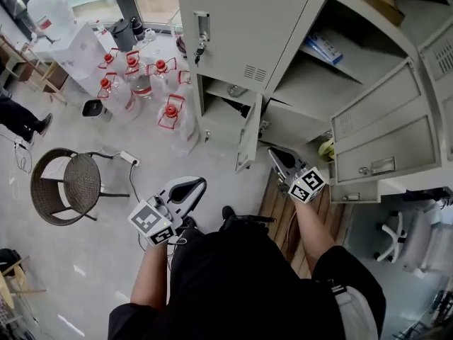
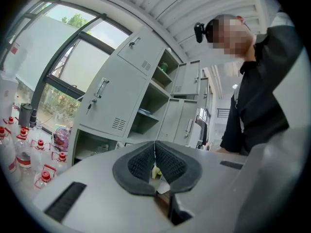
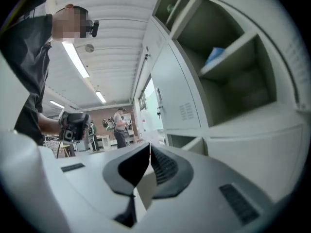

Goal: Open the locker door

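A bank of grey lockers (image 1: 297, 76) fills the top of the head view. Its upper left door (image 1: 233, 27) is closed, with a handle and keys (image 1: 200, 34). Below it a small door (image 1: 249, 137) hangs ajar, seen edge-on. Two doors on the right (image 1: 386, 129) swing wide. My right gripper (image 1: 273, 154) is shut and empty, just right of the ajar door's lower edge, not touching it. In the right gripper view its pads (image 3: 160, 164) meet. My left gripper (image 1: 197, 184) is lower and left, away from the lockers, shut with nothing between its pads (image 2: 141, 161).
Several red-capped water bottles (image 1: 134, 76) stand left of the lockers. A wicker chair (image 1: 71, 183) and a power strip (image 1: 127, 159) are on the floor at left. A wooden board (image 1: 283, 214) lies under my right arm. An office chair (image 1: 396, 236) is at lower right.
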`<action>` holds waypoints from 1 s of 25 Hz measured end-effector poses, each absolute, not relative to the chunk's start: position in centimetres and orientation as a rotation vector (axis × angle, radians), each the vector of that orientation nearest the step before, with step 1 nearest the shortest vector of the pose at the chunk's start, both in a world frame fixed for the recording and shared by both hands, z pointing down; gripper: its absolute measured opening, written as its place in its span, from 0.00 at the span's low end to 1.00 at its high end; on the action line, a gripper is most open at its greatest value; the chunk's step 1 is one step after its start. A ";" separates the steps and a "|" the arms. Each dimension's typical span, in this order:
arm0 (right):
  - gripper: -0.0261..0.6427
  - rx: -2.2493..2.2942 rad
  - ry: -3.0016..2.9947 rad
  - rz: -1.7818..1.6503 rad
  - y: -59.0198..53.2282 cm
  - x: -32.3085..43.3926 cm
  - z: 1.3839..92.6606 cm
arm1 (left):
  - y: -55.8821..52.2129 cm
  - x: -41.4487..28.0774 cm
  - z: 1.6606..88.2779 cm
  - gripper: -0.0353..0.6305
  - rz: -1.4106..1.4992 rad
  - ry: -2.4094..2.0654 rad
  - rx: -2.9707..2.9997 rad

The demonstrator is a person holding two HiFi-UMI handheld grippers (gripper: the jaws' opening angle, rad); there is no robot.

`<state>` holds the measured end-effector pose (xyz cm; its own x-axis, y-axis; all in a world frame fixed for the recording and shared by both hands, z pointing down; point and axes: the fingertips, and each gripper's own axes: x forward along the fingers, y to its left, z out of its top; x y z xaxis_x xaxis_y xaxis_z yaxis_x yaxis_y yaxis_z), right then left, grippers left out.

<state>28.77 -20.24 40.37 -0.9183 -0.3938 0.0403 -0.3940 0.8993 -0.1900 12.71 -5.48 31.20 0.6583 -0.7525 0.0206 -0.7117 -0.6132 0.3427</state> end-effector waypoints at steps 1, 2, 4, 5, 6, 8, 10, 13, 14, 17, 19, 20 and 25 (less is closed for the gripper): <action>0.06 0.657 -3.085 0.270 -20.1 28.2 38.0 | -5.7 11.9 30.4 0.08 -0.200 -1.146 2.584; 0.06 0.674 -3.107 0.241 -19.8 27.4 35.8 | -5.9 11.2 29.5 0.08 -0.223 -1.125 2.609; 0.06 0.690 -3.139 0.197 -18.7 25.6 32.1 | -6.0 9.6 28.1 0.08 -0.262 -1.093 2.643; 0.06 0.683 -3.154 0.180 -17.7 24.6 30.6 | -5.7 8.8 27.4 0.08 -0.275 -1.083 2.653; 0.06 0.672 -3.172 0.169 -16.4 23.5 29.3 | -5.2 8.1 26.8 0.08 -0.284 -1.075 2.662; 0.06 0.661 -3.208 0.149 -13.9 21.4 26.6 | -4.2 6.8 25.5 0.08 -0.294 -1.053 2.695; 0.06 0.680 -3.246 0.114 -11.9 19.8 23.9 | -3.9 5.7 24.0 0.08 -0.300 -1.014 2.755; 0.06 0.698 -3.295 0.083 -8.4 17.7 21.0 | -2.6 4.5 22.4 0.08 -0.334 -0.947 2.803; 0.06 0.709 -3.288 0.079 -7.2 17.1 20.6 | -1.9 4.2 21.9 0.08 -0.370 -0.912 2.798; 0.06 0.764 -3.228 0.093 -4.1 16.1 20.7 | -0.3 4.2 20.7 0.08 -0.506 -0.782 2.766; 0.06 0.784 -3.203 0.109 -2.2 16.1 20.9 | 0.3 4.8 20.4 0.08 -0.523 -0.737 2.773; 0.06 0.798 -3.193 0.115 -1.3 16.2 20.9 | 0.7 5.3 20.3 0.08 -0.516 -0.720 2.781; 0.06 0.823 -3.185 0.159 3.0 18.0 20.9 | 3.8 7.9 19.3 0.08 -0.502 -0.657 2.808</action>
<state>18.02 3.01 20.90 -0.8642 -0.4881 -0.1223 -0.4735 0.8711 -0.1305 7.94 3.79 19.28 0.8421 -0.4624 -0.2774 -0.3894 -0.8773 0.2804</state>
